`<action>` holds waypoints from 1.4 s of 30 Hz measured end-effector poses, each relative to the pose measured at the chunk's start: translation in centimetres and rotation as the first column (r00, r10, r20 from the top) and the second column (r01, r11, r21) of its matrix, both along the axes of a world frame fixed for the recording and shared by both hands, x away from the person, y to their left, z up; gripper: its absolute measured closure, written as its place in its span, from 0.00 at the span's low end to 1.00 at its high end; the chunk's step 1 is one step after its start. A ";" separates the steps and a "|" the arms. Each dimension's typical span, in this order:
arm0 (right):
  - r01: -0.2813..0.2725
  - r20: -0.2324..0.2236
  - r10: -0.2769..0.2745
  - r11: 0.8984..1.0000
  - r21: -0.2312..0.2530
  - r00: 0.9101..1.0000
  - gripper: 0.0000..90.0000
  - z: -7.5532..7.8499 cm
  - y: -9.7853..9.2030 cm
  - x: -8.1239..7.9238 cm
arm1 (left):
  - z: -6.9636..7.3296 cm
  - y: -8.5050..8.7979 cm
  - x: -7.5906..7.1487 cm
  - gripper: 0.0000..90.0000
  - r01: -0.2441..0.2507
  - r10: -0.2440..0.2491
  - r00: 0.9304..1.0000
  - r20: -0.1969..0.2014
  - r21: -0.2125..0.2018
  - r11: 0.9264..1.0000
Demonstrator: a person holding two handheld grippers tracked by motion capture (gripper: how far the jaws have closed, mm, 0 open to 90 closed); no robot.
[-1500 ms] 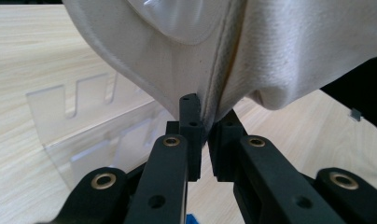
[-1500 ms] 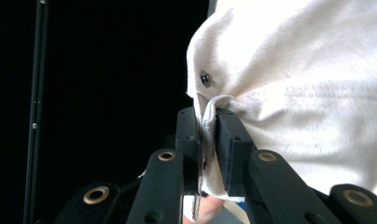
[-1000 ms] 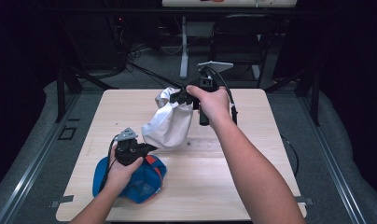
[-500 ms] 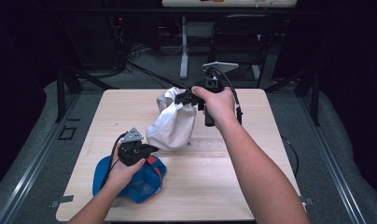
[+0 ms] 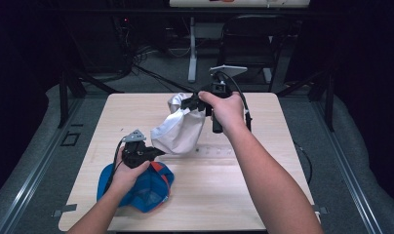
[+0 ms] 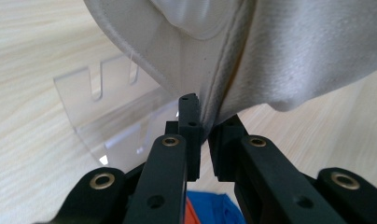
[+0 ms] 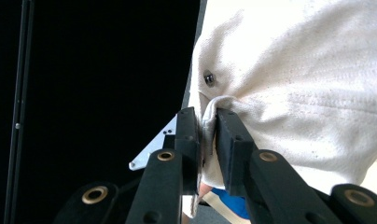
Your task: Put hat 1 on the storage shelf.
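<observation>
A white cloth cap point(image 5: 178, 129) hangs stretched above the middle of the table between both grippers. My right gripper point(image 5: 191, 102) is shut on its upper back part; the right gripper view has the cap point(image 7: 294, 93) pinched between the jaws beside a metal eyelet point(image 7: 208, 77). My left gripper point(image 5: 153, 152) is shut on the cap's lower edge, and the left gripper view has the cap's brim point(image 6: 186, 51) clamped between the pads. A blue cap with an orange patch point(image 5: 144, 187) lies on the table under my left hand.
A clear plastic slotted stand point(image 6: 107, 112) lies flat on the light wooden table point(image 5: 263, 161), below the white cap. Dark floor, cables and a chair base lie beyond the table's far edge.
My right gripper has lifted the white cap's top slightly up and to the right, pulling the cloth tauter. The left gripper has stayed about in place.
</observation>
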State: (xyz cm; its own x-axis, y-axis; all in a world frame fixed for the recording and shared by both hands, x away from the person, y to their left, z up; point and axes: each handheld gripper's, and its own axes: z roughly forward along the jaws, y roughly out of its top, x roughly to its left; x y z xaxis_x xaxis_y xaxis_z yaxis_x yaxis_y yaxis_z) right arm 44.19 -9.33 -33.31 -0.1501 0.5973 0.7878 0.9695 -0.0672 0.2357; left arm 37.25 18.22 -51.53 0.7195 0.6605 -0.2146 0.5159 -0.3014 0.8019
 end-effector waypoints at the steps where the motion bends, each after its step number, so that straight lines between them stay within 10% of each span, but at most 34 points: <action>1: -0.001 -0.002 0.001 1.000 -0.007 1.000 0.88 -0.2 0.3 0.0 | 0.0 0.0 0.0 0.94 0.000 0.000 1.000 0.000 0.000 1.000; 14: 0.045 0.000 -0.045 0.996 -0.080 0.999 0.88 -1.9 -0.2 0.4 | -1.6 -1.3 -0.6 0.94 -0.044 0.044 0.999 -0.002 0.072 0.996; 25: 0.084 0.123 -0.072 0.991 -0.102 0.990 0.68 -1.0 -3.1 -1.3 | 0.7 0.5 -3.9 0.68 -0.073 0.072 0.995 0.071 0.005 0.997; 31: 0.083 0.176 -0.054 0.982 -0.167 0.983 0.67 -1.8 -4.8 -3.7 | 0.9 3.7 -5.7 0.62 -0.159 0.157 0.985 0.076 0.011 0.987; 38: 0.043 0.211 -0.001 0.980 -0.195 0.977 0.65 -6.1 -5.8 -7.1 | 0.1 8.1 -6.5 0.59 -0.296 0.296 0.953 0.058 -0.012 0.955; 42: 0.025 0.211 0.020 0.978 -0.208 0.977 0.65 -8.6 -5.8 -8.2 | -0.6 9.3 -6.4 0.57 -0.315 0.315 0.948 0.051 0.007 0.949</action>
